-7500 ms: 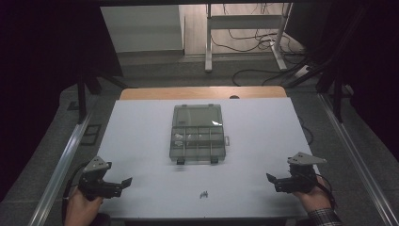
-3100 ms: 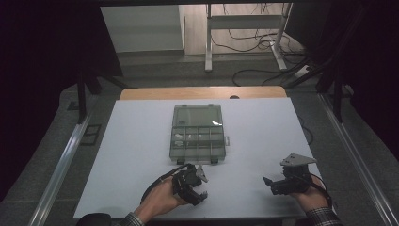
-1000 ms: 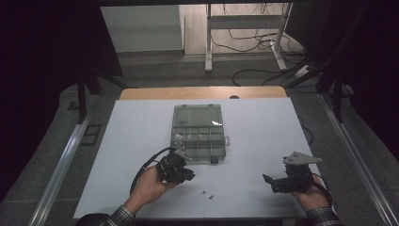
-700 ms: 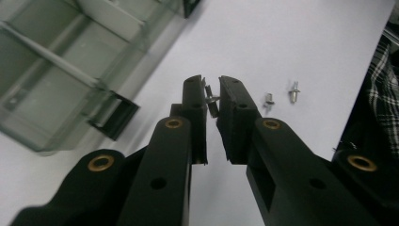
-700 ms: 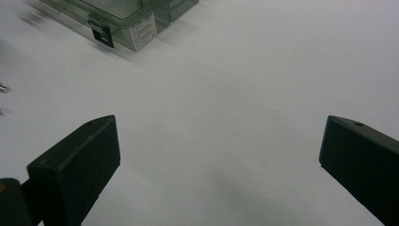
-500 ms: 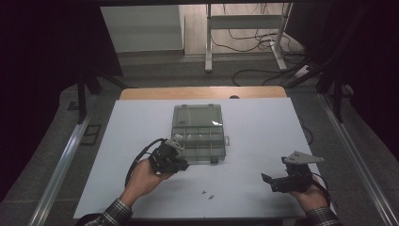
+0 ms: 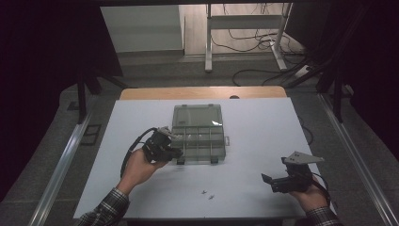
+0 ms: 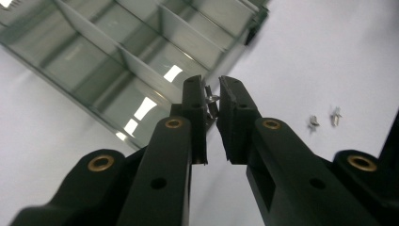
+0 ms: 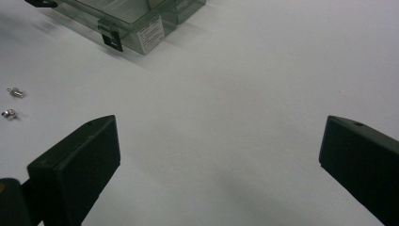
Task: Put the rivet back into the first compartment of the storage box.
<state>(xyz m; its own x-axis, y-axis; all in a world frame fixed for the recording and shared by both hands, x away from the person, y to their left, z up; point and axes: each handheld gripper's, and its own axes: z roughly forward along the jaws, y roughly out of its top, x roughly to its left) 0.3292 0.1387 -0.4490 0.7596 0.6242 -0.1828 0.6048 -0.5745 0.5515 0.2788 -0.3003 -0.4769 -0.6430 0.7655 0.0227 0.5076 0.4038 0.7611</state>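
The left gripper (image 7: 175,151) has come away from the front of the bench (image 7: 263,122), where it was bent over the loose hardware a few seconds back, and now sits at the near left corner of the clear compartment box (image 7: 198,134), whose lid stands open behind it. Its fingers (image 8: 195,101) are pinching a small metal screw (image 8: 211,101), seen in the left gripper view as a sliver of silver between the two black pads, held above the bench just off the box's near edge, with the divided trays lying just beyond. Three small pieces lay in the cluster near the front edge before the pick; two remaining screws (image 7: 207,194) are left there, well apart from the box. That points to a sorting job one piece along: the carried screw looks ready to go over the rim and into one of the front compartments, which calls for a short move forward before the pinch is let go, since a release here would drop it on the bench outside the wall. The right gripper (image 7: 272,181) rests at the front right of the bench with its fingers (image 9: 77,165) spread wide and nothing between them, having kept its place.
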